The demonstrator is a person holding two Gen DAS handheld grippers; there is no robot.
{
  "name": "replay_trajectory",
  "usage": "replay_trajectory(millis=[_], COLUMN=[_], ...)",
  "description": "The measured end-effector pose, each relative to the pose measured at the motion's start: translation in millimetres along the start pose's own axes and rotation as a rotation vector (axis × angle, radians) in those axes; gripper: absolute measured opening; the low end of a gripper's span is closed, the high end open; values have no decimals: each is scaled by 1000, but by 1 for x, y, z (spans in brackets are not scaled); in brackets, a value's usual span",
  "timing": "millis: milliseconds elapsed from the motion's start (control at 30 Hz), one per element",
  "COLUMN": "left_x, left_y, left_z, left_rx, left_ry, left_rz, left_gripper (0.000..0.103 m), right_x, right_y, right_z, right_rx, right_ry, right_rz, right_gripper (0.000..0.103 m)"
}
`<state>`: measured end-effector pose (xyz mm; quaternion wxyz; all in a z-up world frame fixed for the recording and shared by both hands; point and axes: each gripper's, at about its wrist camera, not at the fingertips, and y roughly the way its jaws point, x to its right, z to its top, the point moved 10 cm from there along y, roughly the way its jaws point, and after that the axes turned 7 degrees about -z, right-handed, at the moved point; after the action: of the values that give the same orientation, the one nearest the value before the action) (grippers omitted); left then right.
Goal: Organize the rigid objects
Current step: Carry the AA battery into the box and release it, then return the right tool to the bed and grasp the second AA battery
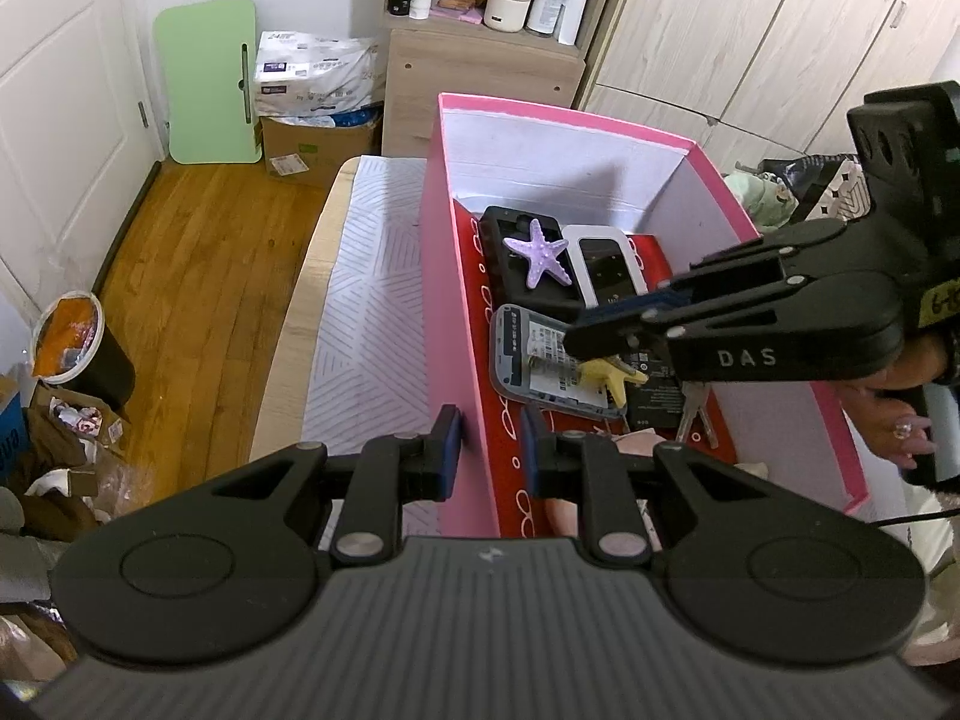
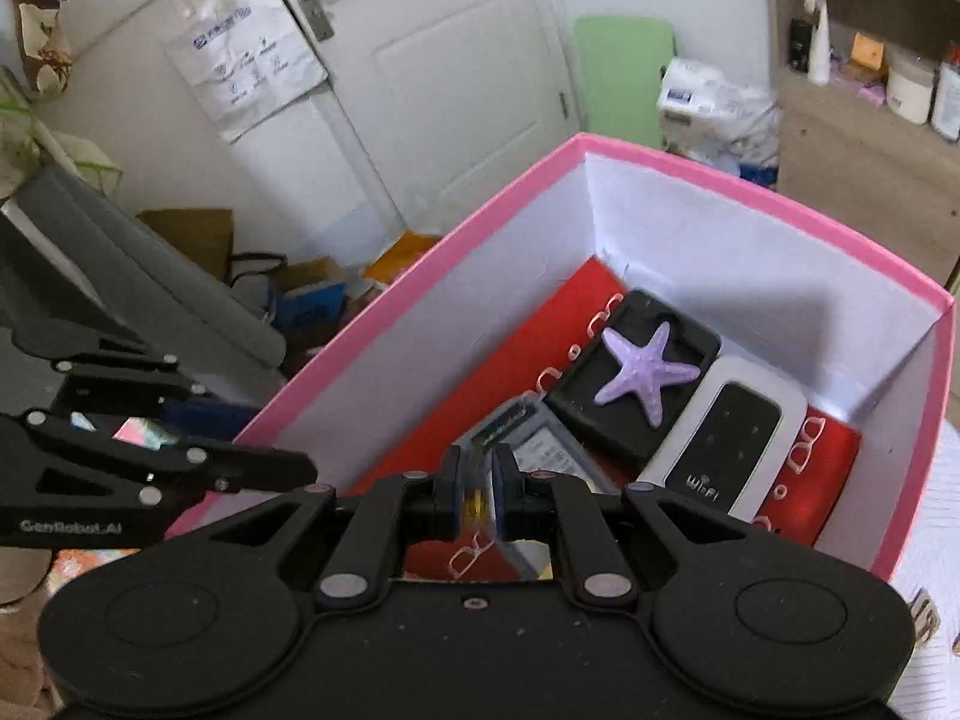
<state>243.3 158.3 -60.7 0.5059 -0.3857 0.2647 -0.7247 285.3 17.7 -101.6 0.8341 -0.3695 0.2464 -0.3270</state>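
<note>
I see a light wooden table (image 1: pixel 282 372) covered by a white cloth with grey striped geometric patterning (image 1: pixel 366 312). The bare wood shows along the table's 9 o'clock edge. Directly on the cloth stands a pink cardboard box with white inner walls (image 1: pixel 456 324), at 3 o'clock of the cloth's open stretch. In my right wrist view the same patterned cloth (image 2: pixel 936 516) shows at 4 o'clock of the box's pink wall (image 2: pixel 918 480).
</note>
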Motion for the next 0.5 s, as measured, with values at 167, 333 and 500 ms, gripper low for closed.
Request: replay_trajectory(millis=[167,333,500], left_x=[1,0,-1], left_y=[0,0,0], left_z=[0,1,0], left_rx=[-1,3,7], left_ry=[-1,-7,-11], left_rz=[0,-3,-2], left_gripper=[18,18,19], right_x=[3,17,57], right_y=[-16,-64,-107], right_z=[4,-5,-26], right_rx=[62,159,228], right_ry=[-2,41,107], right_rz=[-24,-26,-104], right_gripper=[16,16,16])
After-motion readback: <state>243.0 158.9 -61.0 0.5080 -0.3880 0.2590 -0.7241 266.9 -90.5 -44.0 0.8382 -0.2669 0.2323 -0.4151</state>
